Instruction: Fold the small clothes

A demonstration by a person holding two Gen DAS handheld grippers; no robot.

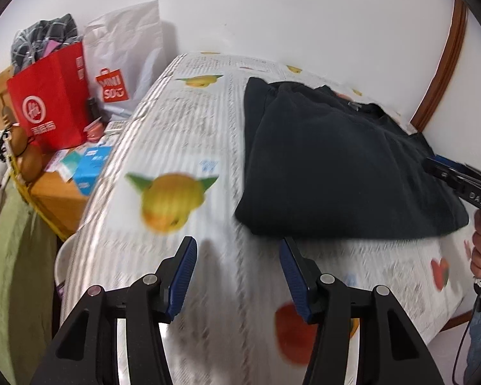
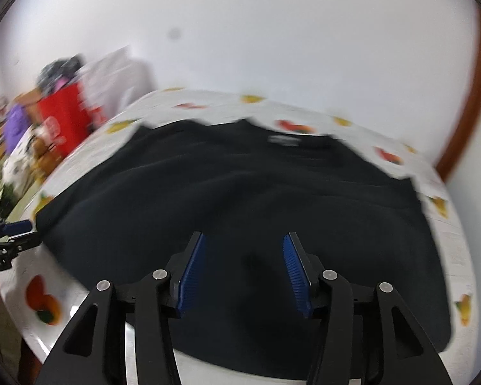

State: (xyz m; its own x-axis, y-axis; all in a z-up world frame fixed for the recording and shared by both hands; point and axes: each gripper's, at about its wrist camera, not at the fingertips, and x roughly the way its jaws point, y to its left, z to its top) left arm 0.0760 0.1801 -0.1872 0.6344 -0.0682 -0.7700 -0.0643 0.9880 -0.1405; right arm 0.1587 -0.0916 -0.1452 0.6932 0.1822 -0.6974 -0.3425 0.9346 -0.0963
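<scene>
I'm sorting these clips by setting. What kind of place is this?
Probably a lived-in home room. A black garment lies on a table with a fruit-print cover, and beside it a wooden surface holds a red shopping bag, a Miniso bag and clutter.

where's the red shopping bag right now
In the left wrist view the red shopping bag stands at far left on the wooden side table, beside the white Miniso bag, left of the fruit-print tabletop.

Motion-smeared throughout: fine print on the fruit-patterned white tablecloth (image 1: 182,134) unreadable. Small pale label (image 2: 283,139) at the neck of the black fabric garment (image 2: 240,192) illegible. Garment's near hem hidden behind the right gripper (image 2: 244,242).
</scene>
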